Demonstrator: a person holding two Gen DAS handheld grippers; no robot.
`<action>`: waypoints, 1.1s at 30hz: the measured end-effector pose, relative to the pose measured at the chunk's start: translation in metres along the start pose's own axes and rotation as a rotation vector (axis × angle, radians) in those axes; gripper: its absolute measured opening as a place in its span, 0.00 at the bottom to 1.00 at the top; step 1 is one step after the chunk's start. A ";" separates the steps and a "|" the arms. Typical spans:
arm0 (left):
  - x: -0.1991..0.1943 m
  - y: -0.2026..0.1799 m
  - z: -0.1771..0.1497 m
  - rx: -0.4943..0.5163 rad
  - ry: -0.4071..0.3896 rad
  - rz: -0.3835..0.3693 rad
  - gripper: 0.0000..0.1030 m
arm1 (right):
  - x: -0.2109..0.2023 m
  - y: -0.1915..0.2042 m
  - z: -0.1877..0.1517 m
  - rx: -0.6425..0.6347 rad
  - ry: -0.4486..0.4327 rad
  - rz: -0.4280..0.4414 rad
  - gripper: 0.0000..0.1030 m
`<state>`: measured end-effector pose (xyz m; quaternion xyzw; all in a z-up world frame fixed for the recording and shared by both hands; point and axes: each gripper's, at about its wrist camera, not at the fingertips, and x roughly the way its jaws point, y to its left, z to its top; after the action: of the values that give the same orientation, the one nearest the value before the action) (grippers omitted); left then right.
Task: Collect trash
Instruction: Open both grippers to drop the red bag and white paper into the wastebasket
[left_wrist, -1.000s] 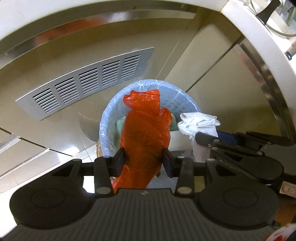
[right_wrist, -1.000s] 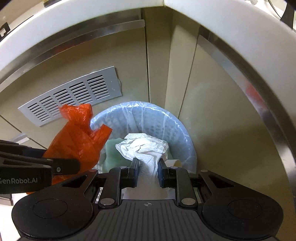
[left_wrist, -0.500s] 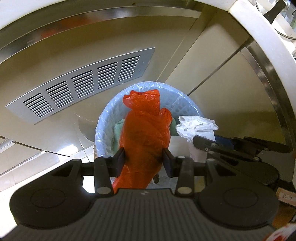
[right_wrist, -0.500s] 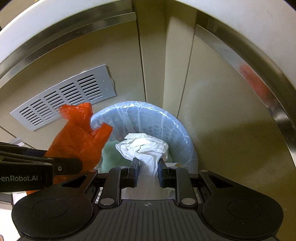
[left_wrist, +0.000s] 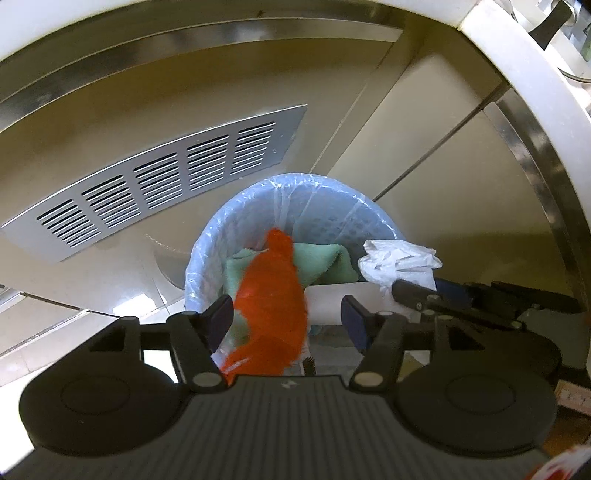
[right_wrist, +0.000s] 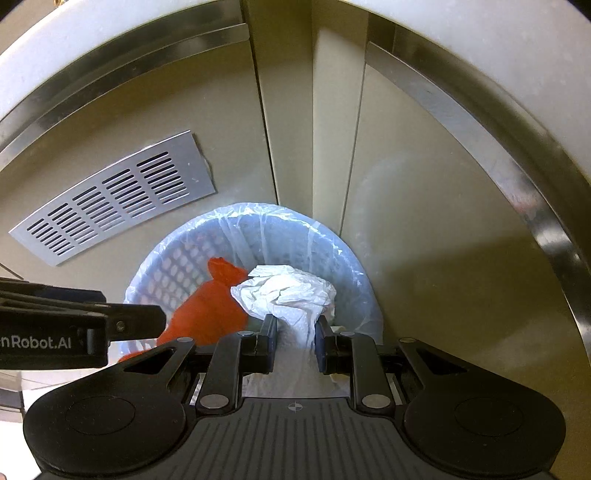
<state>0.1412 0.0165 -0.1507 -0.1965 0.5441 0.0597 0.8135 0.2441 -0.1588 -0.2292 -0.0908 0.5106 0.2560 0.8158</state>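
The orange plastic bag (left_wrist: 275, 302) is a crumpled, glossy, elongated bundle, blurred in the left wrist view. It hangs between the left gripper's (left_wrist: 287, 320) jaws, which are opening; the pads stand clear of it on both sides, so nothing grips it. Its long axis runs from about 7 o'clock near the gripper body up to a narrow twisted tip at about 12 o'clock, which points into the bin. In the right wrist view the same bag (right_wrist: 207, 310) lies slanted over the bin's 8 o'clock side, tip toward 1 o'clock.

The white plastic bag (right_wrist: 291, 295) is a wrinkled, thin, papery wad. The right gripper (right_wrist: 294, 334) has its jaws closed on the bag's lower neck, with the bunched top spread above the pads toward 12 o'clock, over the bin's mouth.

The trash bin (left_wrist: 332, 210) is a round, pale blue mesh basket lined with a clear liner (right_wrist: 280, 218) folded over its rim. It stands on the floor against beige cabinet panels, with a silver vent grille (left_wrist: 155, 184) at about 10 o'clock from it. Inside, a green cloth (left_wrist: 321, 262) lies folded at the centre, and a white flat piece (left_wrist: 327, 304) sits just below it at 5 o'clock; what that piece is I cannot tell.
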 end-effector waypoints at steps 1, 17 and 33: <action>-0.002 0.000 0.000 -0.004 -0.001 0.001 0.59 | 0.001 0.001 0.000 0.000 -0.001 0.001 0.21; -0.014 0.009 -0.011 -0.053 -0.018 0.029 0.59 | 0.000 0.016 0.009 -0.004 -0.008 0.084 0.21; -0.021 0.015 -0.020 -0.038 -0.026 0.033 0.59 | -0.005 0.010 0.001 0.051 -0.013 0.067 0.65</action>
<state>0.1111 0.0247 -0.1416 -0.2023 0.5353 0.0859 0.8155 0.2377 -0.1516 -0.2232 -0.0512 0.5143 0.2705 0.8122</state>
